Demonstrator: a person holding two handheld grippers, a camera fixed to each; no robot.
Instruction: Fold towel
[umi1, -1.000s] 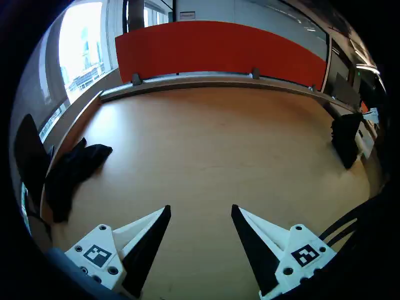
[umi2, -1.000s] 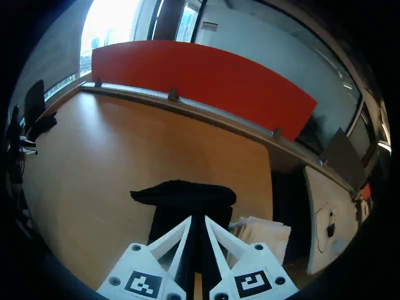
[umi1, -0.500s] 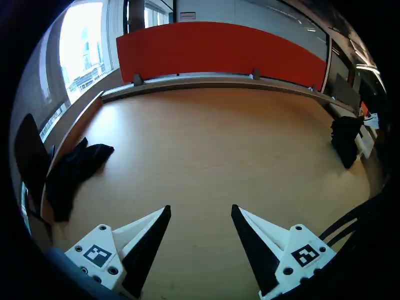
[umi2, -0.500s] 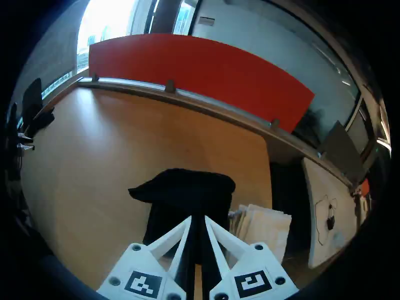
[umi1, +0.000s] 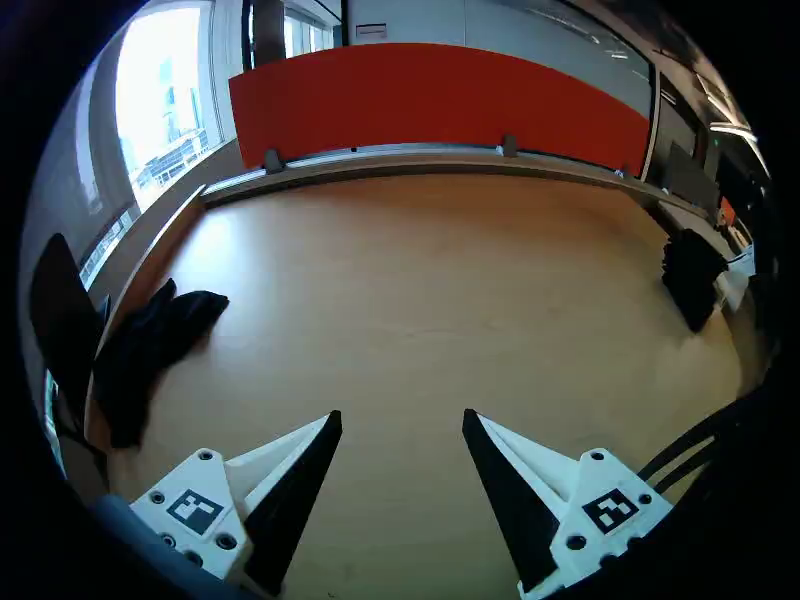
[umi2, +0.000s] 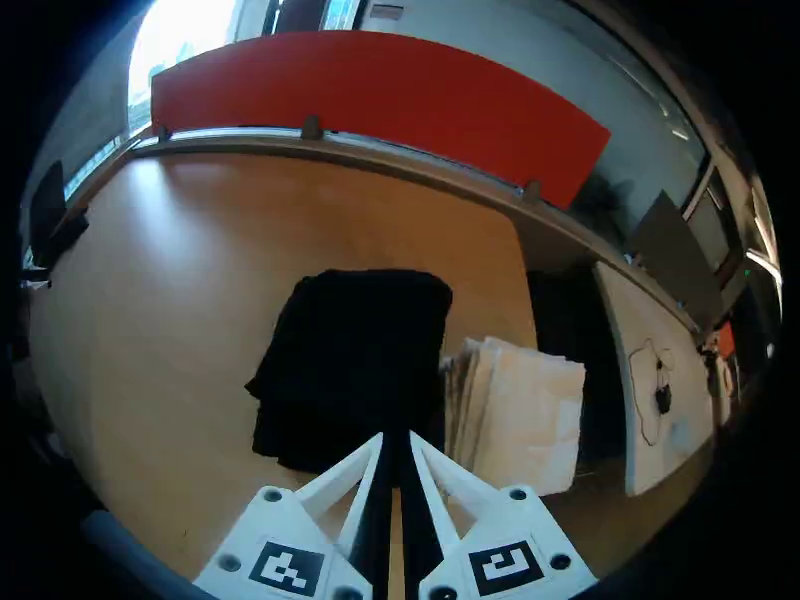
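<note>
On the pale wooden table (umi2: 180, 300), at 6 o'clock in the right gripper view, the right gripper (umi2: 396, 442) has its two white fingers drawn almost together, leaving only a narrow dark slit between them. The tips sit at the near edge of the dark towel (umi2: 350, 360), and dark cloth fills the slit, so the fingers pinch that edge. The towel lies folded in a rough rectangle that runs from the tips up toward 12 o'clock. Just beside it, at 3 o'clock, lies a stack of pale folded sheets (umi2: 525, 405). The gripper tilts down at the tabletop, with the red partition (umi2: 400, 90) across the far edge at 12 o'clock.

In the left gripper view, the left gripper (umi1: 400, 425) stands spread wide, its dark-faced fingers well apart at 7 and 5 o'clock. Bare table (umi1: 430, 280) shows between them, and they touch nothing. It points level along the tabletop toward the red partition (umi1: 440, 95). A heap of dark cloth (umi1: 150, 345) lies at 9 o'clock near the table's edge. At 3 o'clock a dark bundle (umi1: 692, 280) sits at the far side edge, too small to tell more.
</note>
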